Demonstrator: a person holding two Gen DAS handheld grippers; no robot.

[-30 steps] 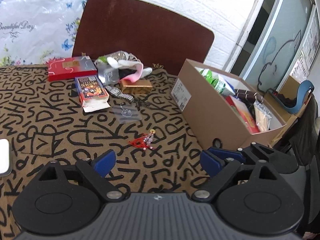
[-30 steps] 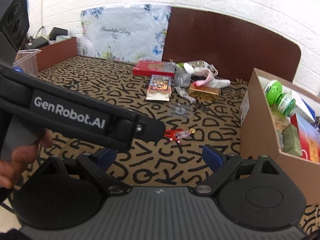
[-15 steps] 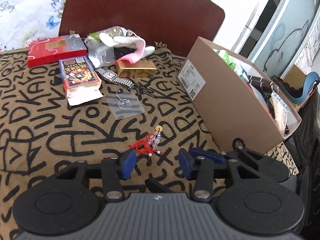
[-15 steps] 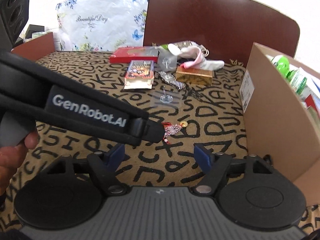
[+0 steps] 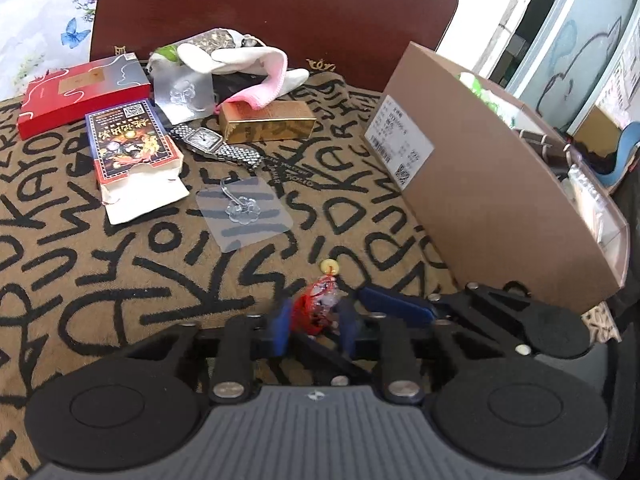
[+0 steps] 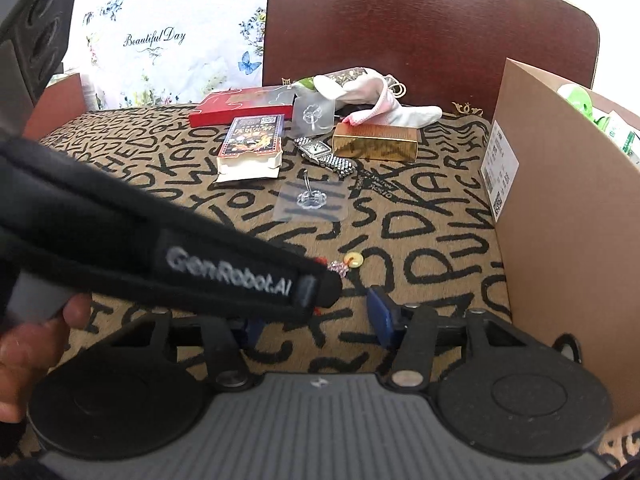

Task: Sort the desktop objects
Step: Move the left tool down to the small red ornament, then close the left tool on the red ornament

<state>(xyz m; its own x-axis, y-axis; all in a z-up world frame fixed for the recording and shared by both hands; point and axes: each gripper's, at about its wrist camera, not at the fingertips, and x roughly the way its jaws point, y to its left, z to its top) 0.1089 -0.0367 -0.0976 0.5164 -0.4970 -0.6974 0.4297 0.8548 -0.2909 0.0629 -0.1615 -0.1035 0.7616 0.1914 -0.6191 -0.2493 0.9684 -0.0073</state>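
A small red tassel charm (image 5: 316, 308) with beads and a yellow ring lies on the letter-patterned cloth. My left gripper (image 5: 314, 322) has its blue pads close on both sides of the charm, nearly shut on it. In the right wrist view only the charm's beads and ring (image 6: 349, 262) show past the left gripper's black body (image 6: 172, 248). My right gripper (image 6: 320, 320) is open and empty just behind it. A cardboard box (image 5: 492, 200) with sorted items stands on the right.
Farther back lie a clear hook sticker (image 5: 242, 212), a card pack (image 5: 130, 144), a red box (image 5: 80, 92), a watch (image 5: 212, 146), a gold box (image 5: 268, 122) and a white-pink sock (image 5: 248, 68). A brown chair back (image 5: 276, 8) stands behind.
My left gripper has moved forward and down to the red charm and its jaws have narrowed around it. The right gripper has moved closer to the table.
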